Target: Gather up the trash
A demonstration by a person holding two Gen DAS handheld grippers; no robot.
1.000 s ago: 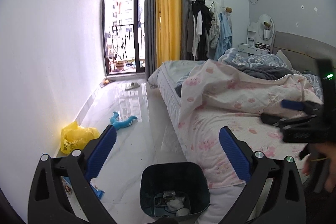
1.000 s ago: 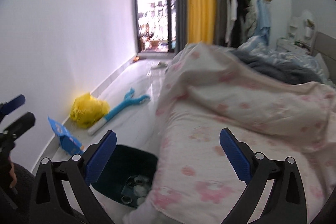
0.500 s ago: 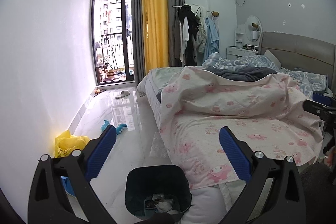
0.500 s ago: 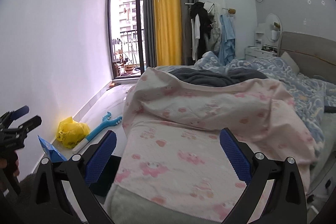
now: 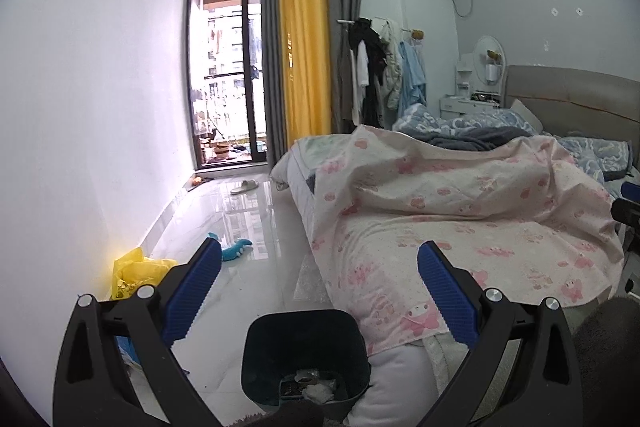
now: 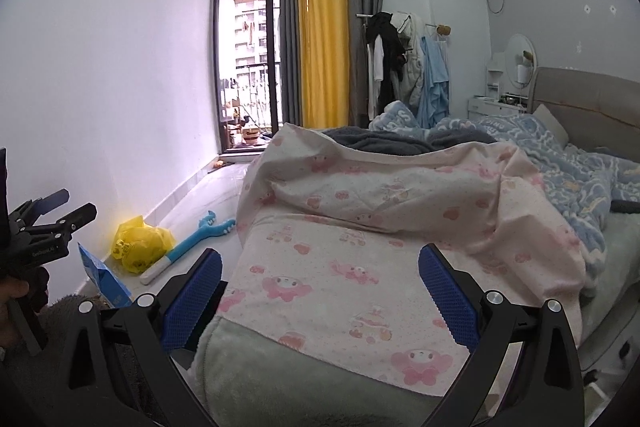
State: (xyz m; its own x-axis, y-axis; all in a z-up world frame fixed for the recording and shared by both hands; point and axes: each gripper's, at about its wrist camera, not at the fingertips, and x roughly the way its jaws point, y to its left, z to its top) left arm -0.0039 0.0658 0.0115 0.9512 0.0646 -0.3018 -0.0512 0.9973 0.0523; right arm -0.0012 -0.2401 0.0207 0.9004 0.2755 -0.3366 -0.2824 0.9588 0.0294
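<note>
A dark bin (image 5: pixel 306 355) stands on the floor at the foot of the bed, with white scraps and other trash (image 5: pixel 312 385) at its bottom. My left gripper (image 5: pixel 320 291) hangs open above and behind the bin, empty. In the right wrist view my right gripper (image 6: pixel 320 297) is open and empty over the bed's pink-printed sheet (image 6: pixel 360 259). A yellow plastic bag (image 6: pixel 140 241) and a blue packet (image 6: pixel 106 281) lie by the left wall. The bin is hidden in the right wrist view.
A blue toy brush (image 6: pixel 192 247) lies on the glossy floor (image 5: pixel 240 227) beside the bed (image 5: pixel 460 211). A slipper (image 5: pixel 245 186) sits near the balcony door (image 5: pixel 226 63). Clothes hang on a rack (image 5: pixel 376 75). A grey rug (image 5: pixel 608 339) lies at lower right.
Both grippers have pulled back and lifted from the bin, so the room shows wider. The right view swung from the bin to the bed. Both stayed open.
</note>
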